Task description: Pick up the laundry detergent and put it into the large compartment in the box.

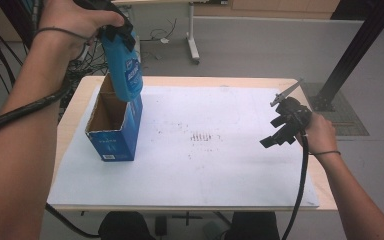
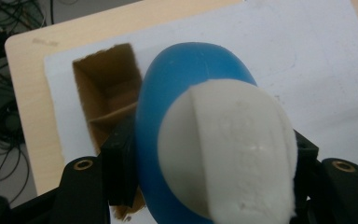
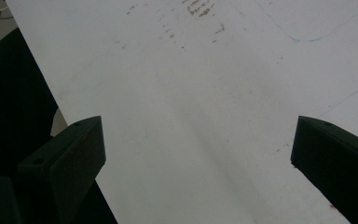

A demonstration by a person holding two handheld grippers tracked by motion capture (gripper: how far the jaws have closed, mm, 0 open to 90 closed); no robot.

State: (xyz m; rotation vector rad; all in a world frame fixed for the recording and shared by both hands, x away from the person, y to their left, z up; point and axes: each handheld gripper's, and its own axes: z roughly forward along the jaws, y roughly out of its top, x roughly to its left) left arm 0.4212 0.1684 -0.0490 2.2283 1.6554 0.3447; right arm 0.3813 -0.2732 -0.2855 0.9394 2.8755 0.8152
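My left gripper (image 1: 116, 31) is shut on the cap end of a blue bottle (image 1: 125, 70) with a white cap (image 2: 228, 154), held upright in the air. The bottle's base hangs over the open top of a blue cardboard box (image 1: 116, 127) that stands at the left of the white sheet. In the left gripper view the black jaws press both sides of the bottle (image 2: 168, 93), and the box's brown inside (image 2: 107, 102) lies below it. My right gripper (image 1: 279, 131) rests at the right side of the table, open, its jaws wide apart over bare white sheet (image 3: 191, 116).
A white sheet (image 1: 205, 165) covers most of the wooden table (image 1: 75, 100). Cables lie on the floor beyond the table's left end, and a black frame post (image 1: 360, 45) stands at the back right. A desk leg (image 1: 192, 35) stands behind the table.
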